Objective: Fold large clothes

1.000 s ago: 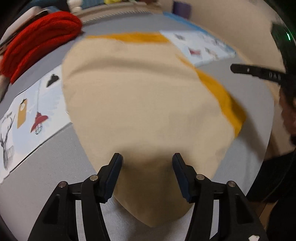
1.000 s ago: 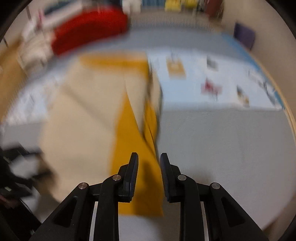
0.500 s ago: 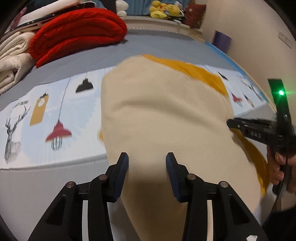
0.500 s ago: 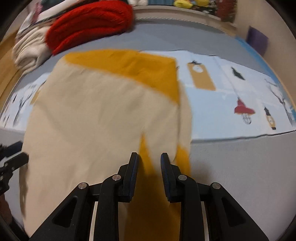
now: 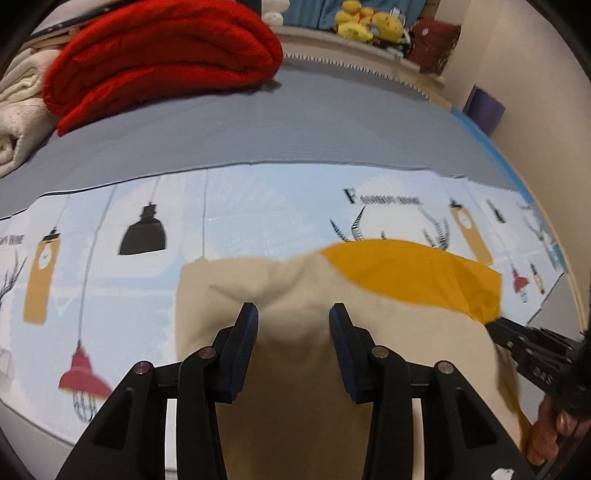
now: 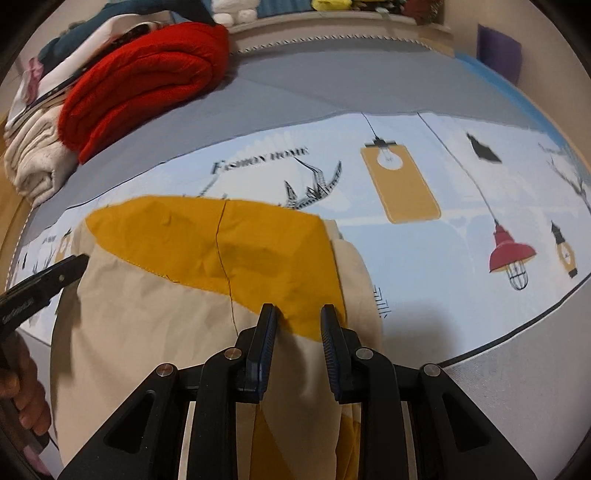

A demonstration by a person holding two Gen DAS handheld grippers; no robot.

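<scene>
Here the garment (image 5: pixel 303 332) — cream cloth with a mustard-yellow panel — is draped over the front of a bed, its far edge lying on a pale blue printed sheet (image 5: pixel 258 214) with lamps, antlers and lettering. In the left wrist view the cloth bunches up into a small peak between the fingers of the left gripper (image 5: pixel 293 323). Those jaws stand partly apart and the cloth fills the gap between them; whether the pads actually pinch it I cannot tell.

In the right wrist view the right gripper (image 6: pixel 298 325) has its jaws narrowly parted, with the edge where the yellow panel (image 6: pixel 240 251) meets cream running between them. Cloth lies in the gap and under both fingers, but a firm pinch cannot be made out. A dark seam line runs down the yellow panel, and the panel's right edge folds over a cream layer beside it.

Each view catches the other tool at its margin — the right gripper (image 5: pixel 532 354) at the garment's right edge, with a hand (image 5: pixel 550 428) below it, and the left gripper (image 6: pixel 44 280) at the garment's left edge.

Farther back, on the grey bedcover (image 5: pixel 295 125), a folded red blanket (image 5: pixel 162 55) rests against a white blanket (image 5: pixel 18 122). Yellow plush toys (image 5: pixel 369 24) sit on the ledge behind.
</scene>
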